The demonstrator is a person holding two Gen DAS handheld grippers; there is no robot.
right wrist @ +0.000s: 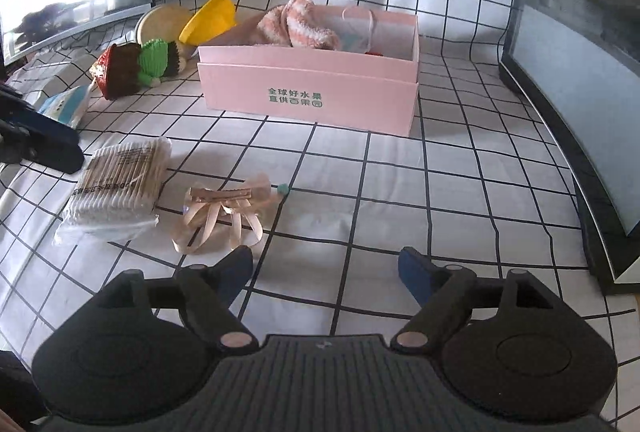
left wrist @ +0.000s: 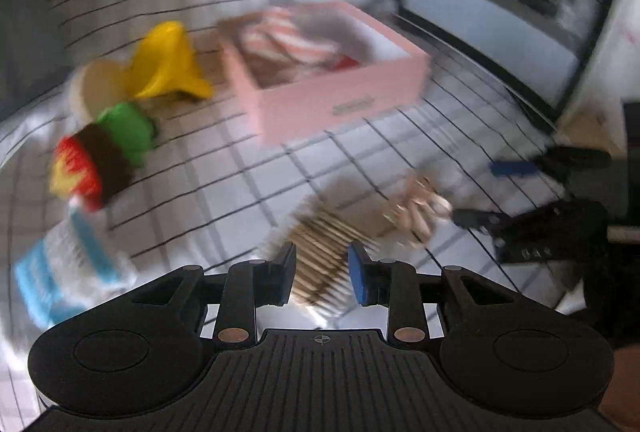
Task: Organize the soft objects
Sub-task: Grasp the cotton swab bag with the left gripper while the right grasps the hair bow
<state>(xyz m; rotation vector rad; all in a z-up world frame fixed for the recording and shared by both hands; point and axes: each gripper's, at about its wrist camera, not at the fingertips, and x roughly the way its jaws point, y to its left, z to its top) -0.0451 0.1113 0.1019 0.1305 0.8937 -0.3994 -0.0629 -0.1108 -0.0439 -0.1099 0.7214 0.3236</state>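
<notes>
Cotton swabs in a clear crinkly pack lie on the checked worktop just ahead of the left gripper, framed between its half-spread jaws; this view is blurred. Beyond sits a pink cardboard box holding a fluffy striped towel. From the right wrist, the right gripper hovers with jaws wide apart, a satin ribbon bow ahead to its left, beside the swab pack.
</notes>
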